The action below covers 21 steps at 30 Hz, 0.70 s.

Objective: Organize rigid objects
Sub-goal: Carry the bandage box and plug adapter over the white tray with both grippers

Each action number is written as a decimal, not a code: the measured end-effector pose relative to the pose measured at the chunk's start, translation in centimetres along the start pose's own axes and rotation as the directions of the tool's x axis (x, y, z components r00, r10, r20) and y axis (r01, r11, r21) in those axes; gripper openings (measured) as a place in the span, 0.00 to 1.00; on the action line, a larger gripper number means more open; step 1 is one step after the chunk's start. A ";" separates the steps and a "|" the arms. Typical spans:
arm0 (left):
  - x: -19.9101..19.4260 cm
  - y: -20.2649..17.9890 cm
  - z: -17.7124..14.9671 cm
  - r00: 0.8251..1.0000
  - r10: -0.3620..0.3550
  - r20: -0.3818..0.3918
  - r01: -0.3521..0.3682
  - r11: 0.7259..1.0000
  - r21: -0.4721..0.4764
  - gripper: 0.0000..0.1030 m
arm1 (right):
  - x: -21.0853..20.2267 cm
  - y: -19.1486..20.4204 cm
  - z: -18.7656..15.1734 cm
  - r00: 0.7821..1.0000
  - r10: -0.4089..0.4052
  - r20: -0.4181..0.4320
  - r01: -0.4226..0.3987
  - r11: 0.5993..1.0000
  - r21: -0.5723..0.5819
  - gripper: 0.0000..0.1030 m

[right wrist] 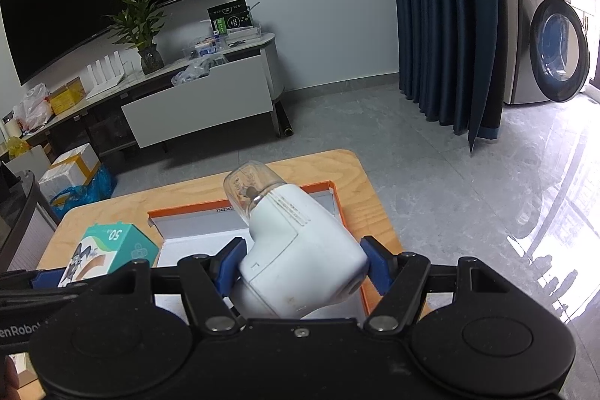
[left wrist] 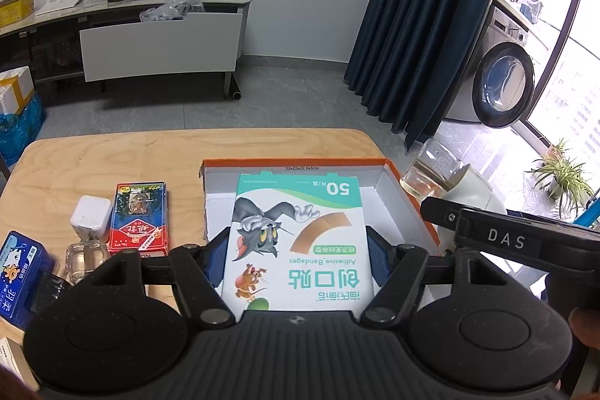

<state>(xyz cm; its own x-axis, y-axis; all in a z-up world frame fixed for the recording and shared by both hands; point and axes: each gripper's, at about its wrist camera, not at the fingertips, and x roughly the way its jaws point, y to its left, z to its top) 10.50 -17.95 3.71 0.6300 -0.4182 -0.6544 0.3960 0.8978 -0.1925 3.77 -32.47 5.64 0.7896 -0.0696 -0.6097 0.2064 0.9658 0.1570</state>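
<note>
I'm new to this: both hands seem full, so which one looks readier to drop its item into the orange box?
Probably the left. Its gripper holds the bandage box flat over the orange box. The right gripper holds the white device tilted above it.

Bright daylight from the right (floor glare), fisheye-bent edges.

A glossy printed cardboard bandage box (left wrist: 296, 242) is seen. Pale, smooth-grained wood forms the table (left wrist: 112, 156). Matt white plastic with a clear cap covers the device (right wrist: 300, 250).
</note>
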 end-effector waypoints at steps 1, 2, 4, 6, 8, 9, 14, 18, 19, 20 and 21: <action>0.0 0.0 0.0 1.000 -0.001 0.000 0.001 1.000 -0.001 0.69 | 0.1 0.0 0.0 1.000 -0.001 -0.002 0.001 1.000 -0.003 0.78; 0.0 0.0 0.0 1.000 -0.001 -0.001 0.001 1.000 -0.002 0.69 | 0.1 0.0 0.0 1.000 -0.002 -0.002 0.002 1.000 -0.006 0.78; 0.0 0.0 0.0 1.000 -0.001 0.000 0.001 1.000 -0.001 0.69 | 0.2 0.1 0.0 1.000 -0.008 -0.002 0.008 1.000 -0.018 0.78; 0.0 0.0 0.0 1.000 0.000 0.001 0.000 1.000 -0.001 0.69 | 0.3 0.2 0.0 1.000 -0.010 -0.004 0.010 1.000 -0.028 0.78; 0.0 0.0 0.0 1.000 0.000 0.000 0.000 1.000 0.001 0.69 | 0.4 0.3 0.0 1.000 -0.014 -0.004 0.013 0.999 -0.039 0.78; 0.0 0.0 -0.1 1.000 0.002 0.000 -0.002 1.000 0.002 0.69 | 0.4 0.3 0.1 1.000 -0.016 -0.004 0.016 0.999 -0.044 0.78; 0.2 0.0 -0.2 1.000 0.002 -0.002 -0.002 1.000 0.002 0.69 | 0.7 0.4 0.2 1.000 -0.024 -0.004 0.024 0.998 -0.059 0.78; 0.3 0.0 -0.3 1.000 -0.001 -0.006 0.001 1.000 -0.001 0.69 | 1.0 0.4 0.3 1.000 -0.028 -0.007 0.027 0.997 -0.067 0.78; 0.4 0.0 -0.3 1.000 -0.001 -0.006 0.001 1.000 -0.001 0.69 | 1.0 0.4 0.3 1.000 -0.029 -0.009 0.028 0.997 -0.069 0.78; 0.4 -0.1 -0.3 1.000 -0.001 -0.006 0.001 1.000 -0.001 0.69 | 1.1 0.4 0.3 1.000 -0.029 -0.010 0.028 0.997 -0.069 0.78; 0.4 0.0 -0.3 1.000 -0.002 -0.006 0.002 1.000 -0.001 0.69 | 1.1 0.4 0.4 1.000 -0.029 -0.010 0.028 0.997 -0.071 0.78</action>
<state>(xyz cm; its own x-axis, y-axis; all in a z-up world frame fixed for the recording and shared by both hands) 10.52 -18.08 3.25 0.6251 -0.4194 -0.6583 0.3968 0.8970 -0.1947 4.97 -32.22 5.31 0.7775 -0.0947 -0.6217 0.1870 0.9787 0.0847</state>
